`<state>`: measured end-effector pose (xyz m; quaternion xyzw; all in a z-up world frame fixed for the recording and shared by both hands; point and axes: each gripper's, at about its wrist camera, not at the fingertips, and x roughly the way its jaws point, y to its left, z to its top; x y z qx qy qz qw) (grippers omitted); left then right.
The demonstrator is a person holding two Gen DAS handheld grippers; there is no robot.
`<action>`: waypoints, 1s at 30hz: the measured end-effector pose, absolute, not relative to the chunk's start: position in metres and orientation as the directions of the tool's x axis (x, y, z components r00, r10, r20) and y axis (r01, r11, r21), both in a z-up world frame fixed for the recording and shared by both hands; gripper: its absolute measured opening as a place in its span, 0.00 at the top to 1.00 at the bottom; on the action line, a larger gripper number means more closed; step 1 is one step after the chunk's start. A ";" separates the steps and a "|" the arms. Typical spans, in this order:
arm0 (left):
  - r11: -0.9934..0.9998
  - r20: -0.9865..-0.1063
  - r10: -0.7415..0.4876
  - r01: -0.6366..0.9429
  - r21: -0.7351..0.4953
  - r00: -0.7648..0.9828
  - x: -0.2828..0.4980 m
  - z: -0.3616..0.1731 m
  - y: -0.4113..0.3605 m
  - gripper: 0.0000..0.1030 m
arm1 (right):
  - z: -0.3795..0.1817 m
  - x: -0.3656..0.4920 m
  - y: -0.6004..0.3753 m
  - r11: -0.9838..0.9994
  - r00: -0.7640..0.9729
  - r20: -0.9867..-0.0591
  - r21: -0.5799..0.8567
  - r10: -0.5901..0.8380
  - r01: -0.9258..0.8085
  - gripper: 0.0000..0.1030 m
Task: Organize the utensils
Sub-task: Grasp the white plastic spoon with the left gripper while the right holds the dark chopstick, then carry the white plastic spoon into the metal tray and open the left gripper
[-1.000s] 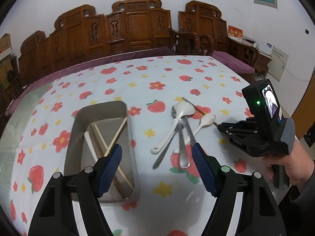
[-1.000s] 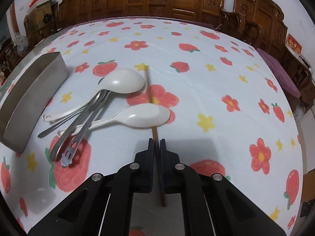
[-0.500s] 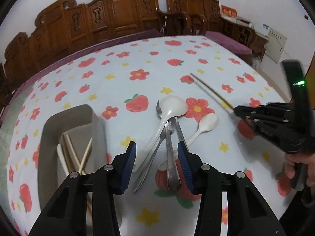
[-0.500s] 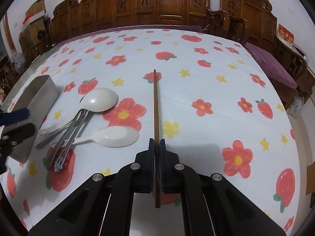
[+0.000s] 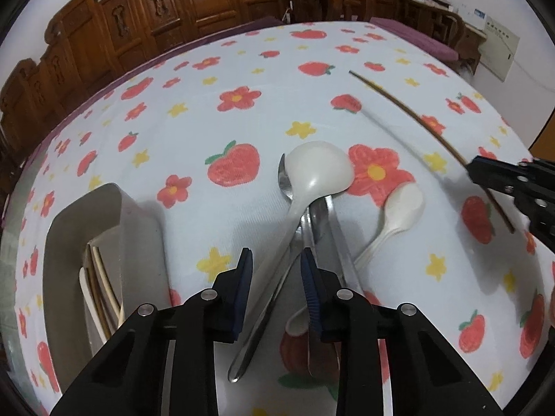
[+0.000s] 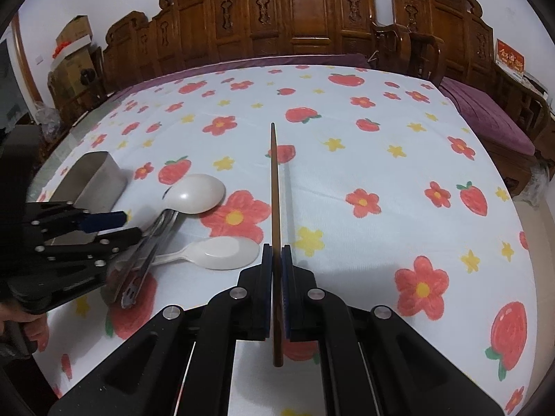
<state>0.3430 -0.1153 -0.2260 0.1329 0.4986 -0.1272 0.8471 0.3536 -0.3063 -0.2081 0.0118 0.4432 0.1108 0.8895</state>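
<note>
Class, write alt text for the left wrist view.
The left gripper, its jaws just closing, straddles a white spoon handle among metal spoons on a flowered tablecloth. A metal bin sits left; the right gripper holds a chopstick.

Two white plastic spoons (image 5: 317,170) (image 5: 404,208) lay on the flowered surface (image 5: 242,69) among some steel cutlery (image 5: 314,228), too overlapped to count. One dark wooden chopstick (image 6: 275,208) stood apart. One rectangular steel container (image 5: 66,253) held several pale chopsticks (image 5: 100,287).
</note>
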 end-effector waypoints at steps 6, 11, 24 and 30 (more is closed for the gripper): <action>0.944 -0.890 -0.094 0.324 0.062 0.445 0.354 -0.233 -0.114 0.76 | -0.206 0.352 -0.303 0.970 0.582 -0.781 0.130 0.227 -0.203 0.94; 0.946 -0.892 -0.108 0.322 0.044 0.439 0.361 -0.233 -0.115 0.77 | -0.206 0.352 -0.303 0.968 0.580 -0.780 0.137 0.236 -0.210 0.94; 0.940 -0.884 -0.128 0.340 0.037 0.449 0.359 -0.226 -0.116 0.95 | -0.209 0.352 -0.297 0.965 0.571 -0.784 0.134 0.243 -0.226 0.94; 0.941 -0.864 -0.132 0.334 0.044 0.486 0.349 -0.213 -0.113 0.98 | -0.209 0.351 -0.294 0.963 0.571 -0.783 0.132 0.247 -0.235 0.94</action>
